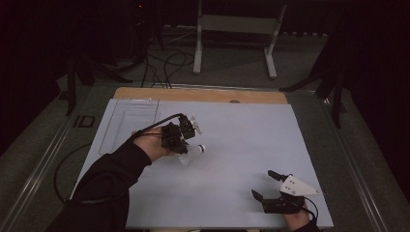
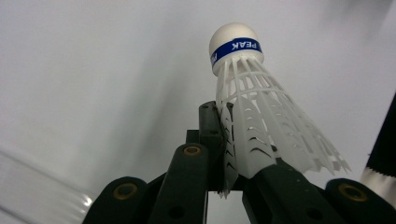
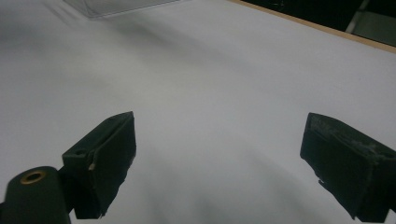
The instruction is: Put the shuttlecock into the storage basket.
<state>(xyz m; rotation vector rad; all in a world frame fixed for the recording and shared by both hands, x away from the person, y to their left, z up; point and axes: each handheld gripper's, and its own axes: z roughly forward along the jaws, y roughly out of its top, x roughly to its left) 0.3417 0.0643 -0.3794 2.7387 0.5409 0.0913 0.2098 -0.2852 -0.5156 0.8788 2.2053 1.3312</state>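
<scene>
Shuttlecock (image 1: 193, 153) is pinched by your left gripper (image 1: 186, 145) above the white mat (image 1: 232, 145) in the high view, w/ the right gripper (image 1: 271, 186) parked near the front edge. Left gripper view: jaws clamp the skirt, cork pointing away, so pickup looks done, placing is left. Right gripper view: jaws spread wide, nothing between them.

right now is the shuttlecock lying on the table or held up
Held up. The left tongs are shut on the shuttlecock skirt, its cork tip pointing away from them, clear of the table.
</scene>
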